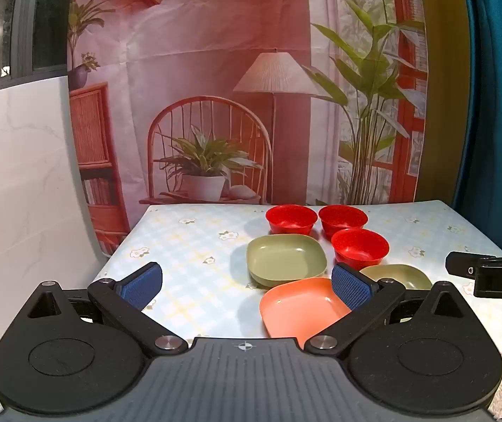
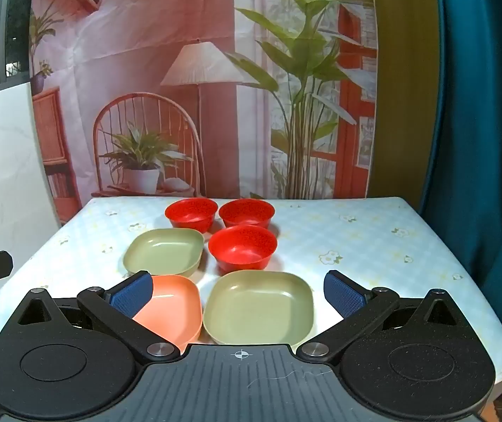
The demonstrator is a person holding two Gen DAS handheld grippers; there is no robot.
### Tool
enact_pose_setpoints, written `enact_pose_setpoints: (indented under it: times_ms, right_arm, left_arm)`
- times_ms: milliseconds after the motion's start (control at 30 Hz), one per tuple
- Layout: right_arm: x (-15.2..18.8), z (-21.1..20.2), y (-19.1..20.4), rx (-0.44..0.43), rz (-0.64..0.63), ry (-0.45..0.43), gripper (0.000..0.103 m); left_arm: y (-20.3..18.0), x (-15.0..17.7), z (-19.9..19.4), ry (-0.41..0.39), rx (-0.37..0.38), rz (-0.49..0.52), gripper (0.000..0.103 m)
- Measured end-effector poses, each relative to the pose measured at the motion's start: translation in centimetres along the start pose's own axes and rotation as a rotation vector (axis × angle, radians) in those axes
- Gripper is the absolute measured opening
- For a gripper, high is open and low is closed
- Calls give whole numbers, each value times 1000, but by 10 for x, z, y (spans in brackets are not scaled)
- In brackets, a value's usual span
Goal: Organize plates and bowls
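Three red bowls sit at the back of the table: far left [image 2: 191,213], far right [image 2: 246,212], and a nearer one [image 2: 242,247]. A green square plate [image 2: 163,251] lies left of the near bowl, an orange plate [image 2: 171,307] and a second green plate [image 2: 259,306] lie in front. The same set shows in the left wrist view: the red bowls [image 1: 360,248], the green plate [image 1: 286,260], the orange plate [image 1: 303,307]. My left gripper [image 1: 249,285] is open and empty, above the table left of the dishes. My right gripper [image 2: 238,293] is open and empty, over the near plates.
The table [image 2: 374,246] has a pale floral checked cloth. A printed backdrop hangs behind it, a white marble panel [image 1: 15,176] stands at the left, a teal curtain [image 2: 479,140] at the right. The right gripper's body [image 1: 490,274] shows at the left wrist view's right edge.
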State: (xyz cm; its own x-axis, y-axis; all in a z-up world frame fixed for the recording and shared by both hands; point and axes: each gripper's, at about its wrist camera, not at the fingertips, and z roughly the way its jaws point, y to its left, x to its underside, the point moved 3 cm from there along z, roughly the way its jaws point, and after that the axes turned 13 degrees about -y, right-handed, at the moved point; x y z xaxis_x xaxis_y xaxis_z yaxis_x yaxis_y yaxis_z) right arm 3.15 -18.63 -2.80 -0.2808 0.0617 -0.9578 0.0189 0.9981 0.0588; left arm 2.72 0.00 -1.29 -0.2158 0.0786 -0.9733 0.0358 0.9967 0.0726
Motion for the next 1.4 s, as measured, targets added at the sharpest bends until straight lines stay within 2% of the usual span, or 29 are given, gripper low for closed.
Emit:
enact_pose_setpoints:
  times_ms: [1400]
  right_arm:
    - [-4, -5, -1, 0, -3, -19, 103]
  left_arm:
    - [-1, 0, -4, -29, 2, -9, 103]
